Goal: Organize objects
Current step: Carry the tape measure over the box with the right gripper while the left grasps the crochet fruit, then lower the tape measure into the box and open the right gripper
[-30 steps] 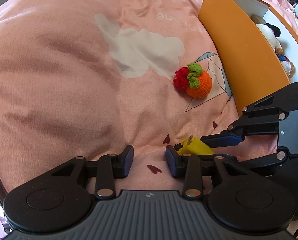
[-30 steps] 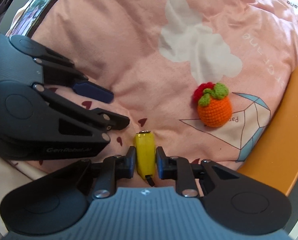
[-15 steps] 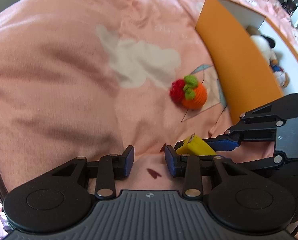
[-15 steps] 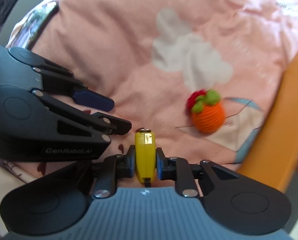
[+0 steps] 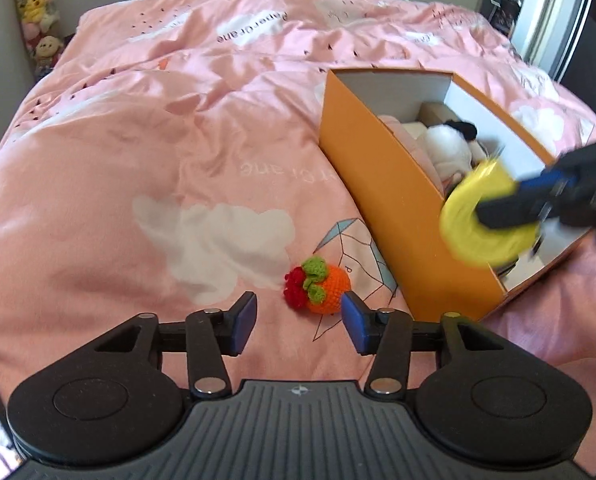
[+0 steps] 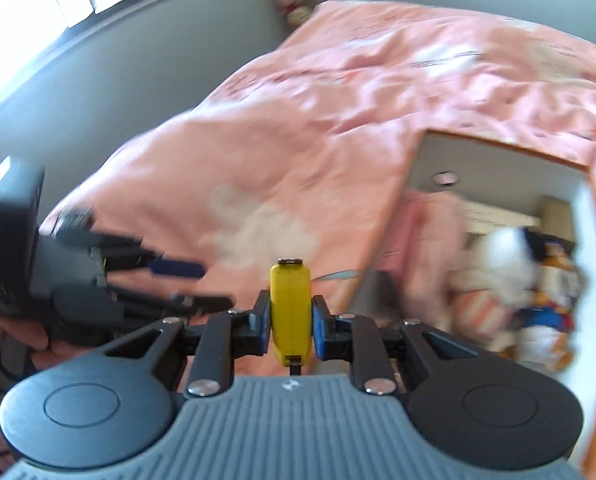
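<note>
My right gripper (image 6: 289, 326) is shut on a yellow tape measure (image 6: 289, 316) and holds it in the air by the near end of an orange box (image 5: 382, 184); in the left wrist view the tape measure (image 5: 486, 220) shows blurred over the box's near corner. The box holds a white plush toy (image 5: 450, 148); the box (image 6: 594, 240) and toys also show in the right wrist view. A crocheted orange fruit with red berries (image 5: 322, 290) lies on the pink bedspread (image 5: 177, 152), just beyond my open, empty left gripper (image 5: 298, 322).
The box stands on the bed's right side. Stuffed toys (image 5: 37, 12) are stacked against the grey wall at the far left. A dark doorway or mirror (image 5: 538, 8) is at the far right.
Both grippers have lifted away from the bedspread. The right gripper has carried the tape measure up and right to the box. The left gripper now sits just before the crocheted fruit.
</note>
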A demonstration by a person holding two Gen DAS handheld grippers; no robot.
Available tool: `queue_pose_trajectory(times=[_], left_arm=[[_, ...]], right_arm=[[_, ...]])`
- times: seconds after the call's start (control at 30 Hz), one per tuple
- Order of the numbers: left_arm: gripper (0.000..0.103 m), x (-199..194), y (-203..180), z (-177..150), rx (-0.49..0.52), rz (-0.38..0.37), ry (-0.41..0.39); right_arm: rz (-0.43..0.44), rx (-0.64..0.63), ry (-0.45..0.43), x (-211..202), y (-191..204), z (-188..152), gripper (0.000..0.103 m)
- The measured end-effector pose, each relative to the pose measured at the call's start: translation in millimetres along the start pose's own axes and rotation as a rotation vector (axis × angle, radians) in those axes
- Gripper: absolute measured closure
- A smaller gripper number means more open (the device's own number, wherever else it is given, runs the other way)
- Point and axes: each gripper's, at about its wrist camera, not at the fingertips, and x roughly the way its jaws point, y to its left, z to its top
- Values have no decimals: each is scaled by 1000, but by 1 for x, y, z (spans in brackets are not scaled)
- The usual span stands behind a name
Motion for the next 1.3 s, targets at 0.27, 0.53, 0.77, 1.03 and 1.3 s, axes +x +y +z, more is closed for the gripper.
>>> queue_pose_trajectory(times=[0.27, 0.53, 0.77, 1.03, 1.3], left_arm=[[38, 48, -10, 12, 7, 2, 94], [34, 73, -12, 21, 18, 21, 142], [34, 86, -14, 22, 12, 13, 168], [36, 98, -16, 24, 19, 8, 185], [42, 101, -17, 27, 0, 8, 199]], right_arm=[[-208, 100, 78, -30, -73, 4, 82], [-270, -42, 365, 7, -115, 4, 82], [-235, -237, 595, 56, -117, 5, 82], [-197, -445, 763, 80, -114, -9, 81], [-172, -487, 788, 79, -127, -3, 80]])
